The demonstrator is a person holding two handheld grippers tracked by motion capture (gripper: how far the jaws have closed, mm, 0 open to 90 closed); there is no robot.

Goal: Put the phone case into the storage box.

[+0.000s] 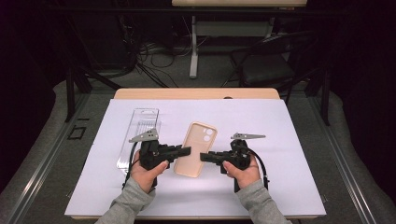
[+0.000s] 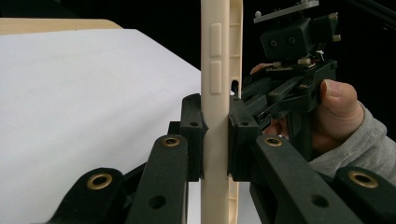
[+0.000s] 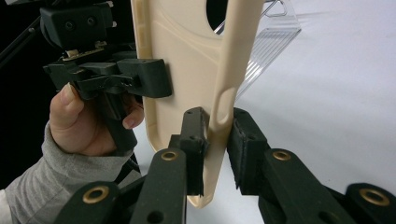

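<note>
Phone case: a beige phone case (image 1: 196,149) with a camera cutout near its far end, held above the white sheet (image 1: 280,140) between the two grippers, its long axis running away from the person and tilted slightly right at the far end.
Case edges: the left gripper view shows one long edge end-on, with two raised side buttons; the right gripper view shows the hollow inner face and the opposite long edge.
Left gripper: the left gripper (image 2: 215,135) has its jaws pinching the case's long edge, both pads pressed flat against it.
Right gripper: the right gripper (image 3: 217,140) has the other long edge between its jaws; the left pad touches the case wall, while a thin gap shows at the right pad, so no firm pinch can be confirmed.
Hands: the left hand (image 1: 148,173) and right hand (image 1: 243,171) grasp the gripper handles, grey sleeves at the wrists.
Clear packaging: a transparent plastic tray (image 1: 140,128) lies on the sheet just beyond the left gripper, apart from the case.
Worktop: a wooden worktop (image 1: 196,93) carries the sheet.
</note>
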